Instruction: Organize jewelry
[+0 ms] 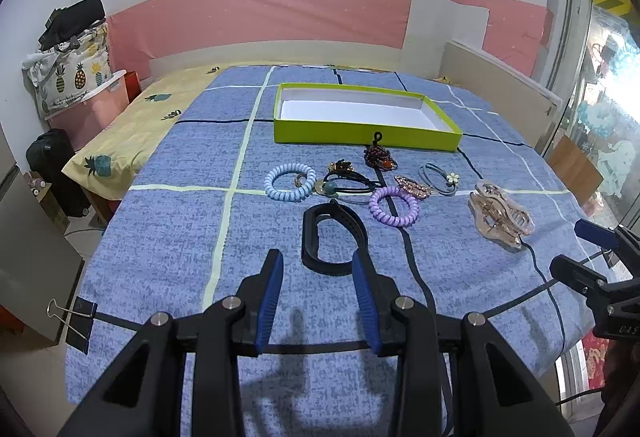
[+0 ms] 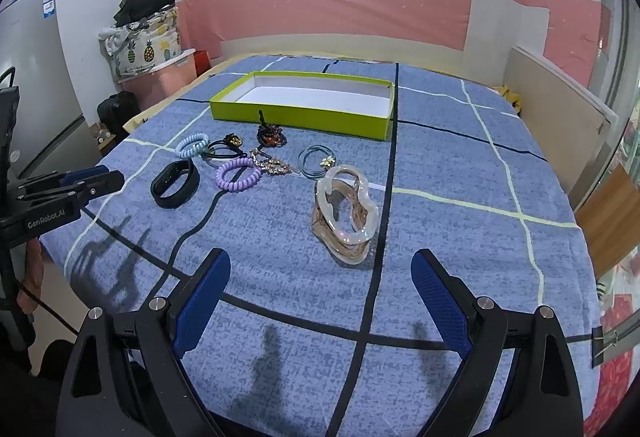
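Now both grippers are hovering over the blue checked tablecloth [image 1: 168, 237], and neither one is gripping anything. Left gripper [image 1: 318, 265] is sitting with its 2 blue-padded fingers [image 1: 270, 301] spread apart, the right-hand pad's tip lying just at the near edge of the black wristband [image 1: 320, 233] in the left wrist view; contact cannot be judged. Right gripper [image 2: 320, 269] is gaping wider still, jaws released, with the clear pinkish claw hair clip [image 2: 344, 213] standing on the cloth at its 12 o'clock, just beyond the fingertips.

Further up the cloth, the jewelry is lying in a loose cluster. From the black wristband, the purple spiral hair tie [image 1: 394, 207] is sitting at 2 o'clock, the light blue spiral hair tie [image 1: 290, 183] at 11 o'clock. Between those 2, black elastic hair ties [image 1: 352, 183] with small charms are tangling together. A rhinestone clip [image 1: 412, 185] is touching the purple tie's far side, and a blue-grey elastic with a flower charm [image 1: 442, 179] is lying at 3 o'clock of that. A dark beaded piece [image 1: 378, 157] is resting just in front of the lime-green box [image 1: 360, 133], which is sitting at 12 o'clock of the cluster, open, white inside, holding nothing.
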`<state>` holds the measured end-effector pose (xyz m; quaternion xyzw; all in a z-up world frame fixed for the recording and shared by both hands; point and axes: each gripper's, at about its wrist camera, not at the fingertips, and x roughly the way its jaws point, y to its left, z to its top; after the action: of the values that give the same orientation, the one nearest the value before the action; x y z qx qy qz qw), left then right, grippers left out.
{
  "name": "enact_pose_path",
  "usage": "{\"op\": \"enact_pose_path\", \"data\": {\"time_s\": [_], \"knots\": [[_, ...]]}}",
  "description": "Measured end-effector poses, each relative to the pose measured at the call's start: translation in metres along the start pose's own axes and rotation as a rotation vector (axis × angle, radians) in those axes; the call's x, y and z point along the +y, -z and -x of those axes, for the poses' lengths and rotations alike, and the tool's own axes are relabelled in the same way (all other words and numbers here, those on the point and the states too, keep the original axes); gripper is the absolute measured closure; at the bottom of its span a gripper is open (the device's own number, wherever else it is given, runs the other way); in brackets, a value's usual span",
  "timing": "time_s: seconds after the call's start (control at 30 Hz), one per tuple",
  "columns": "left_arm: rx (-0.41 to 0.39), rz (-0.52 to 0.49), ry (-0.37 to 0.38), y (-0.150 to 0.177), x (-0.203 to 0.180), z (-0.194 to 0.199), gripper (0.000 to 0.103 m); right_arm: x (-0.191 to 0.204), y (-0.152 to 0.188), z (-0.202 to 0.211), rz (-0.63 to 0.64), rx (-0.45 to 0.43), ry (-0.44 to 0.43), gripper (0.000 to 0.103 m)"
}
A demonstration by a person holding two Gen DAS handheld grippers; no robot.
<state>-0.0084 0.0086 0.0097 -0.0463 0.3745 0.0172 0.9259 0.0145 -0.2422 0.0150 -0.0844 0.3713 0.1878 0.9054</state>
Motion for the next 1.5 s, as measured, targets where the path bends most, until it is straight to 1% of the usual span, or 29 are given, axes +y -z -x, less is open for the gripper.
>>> {"op": "enact_pose_path", "data": {"time_s": [0.67,0.7,1.5], "knots": [[-0.015,-0.013,0.003,-0.0046,-0.0038,-0.002,0.065,-0.0007,0.0009,0.001,-0.001,-0.005,0.001,0.011],[-0.017,-0.013,0.007,0.0016,-0.0035,0.0004,0.065,-0.0005,0.0011,0.0012,-0.001,-0.005,0.001,0.011],[-0.021,-0.033,0.024,0.0035,-0.007,0.001,0.065,-0.002,-0.0014,0.0039,-0.004,-0.008,0.0,0.011]]}}
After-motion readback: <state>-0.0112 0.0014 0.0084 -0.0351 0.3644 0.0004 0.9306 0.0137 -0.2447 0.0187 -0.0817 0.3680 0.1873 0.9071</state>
